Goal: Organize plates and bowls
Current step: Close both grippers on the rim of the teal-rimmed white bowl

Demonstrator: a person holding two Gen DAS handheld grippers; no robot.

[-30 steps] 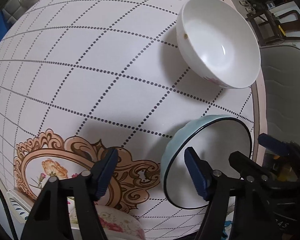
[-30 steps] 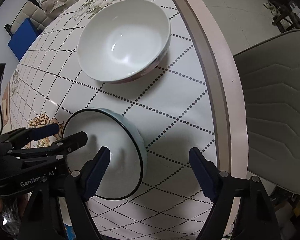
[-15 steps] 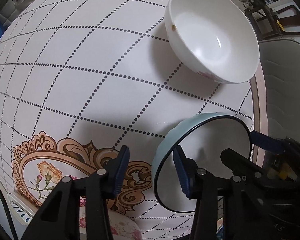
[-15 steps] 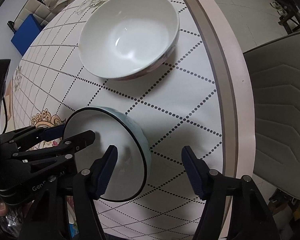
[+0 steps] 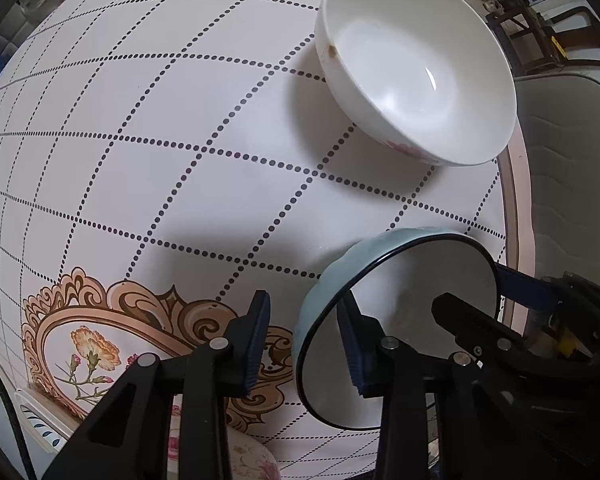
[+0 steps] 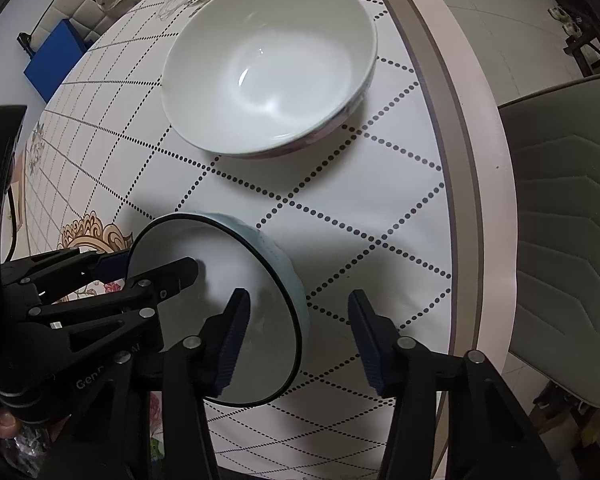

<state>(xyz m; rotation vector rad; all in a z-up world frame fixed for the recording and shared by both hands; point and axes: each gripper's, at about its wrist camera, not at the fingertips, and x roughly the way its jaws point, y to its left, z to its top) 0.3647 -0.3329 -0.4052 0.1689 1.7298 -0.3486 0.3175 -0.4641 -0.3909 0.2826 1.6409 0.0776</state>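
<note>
Both grippers straddle the small blue bowl (image 6: 236, 304) rim near the white bowl (image 6: 272, 68), left gripper (image 5: 304, 344) and right gripper (image 6: 300, 336) part-open, gripping nothing yet, so next is probably closing and nesting it, minding the table edge (image 6: 460, 152) and chair (image 6: 568, 216).

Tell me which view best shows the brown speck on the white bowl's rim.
The left wrist view: the speck sits on the white bowl's near inner rim, facing the camera. In the right wrist view the same bowl fills more frame, but no speck is discernible.
</note>
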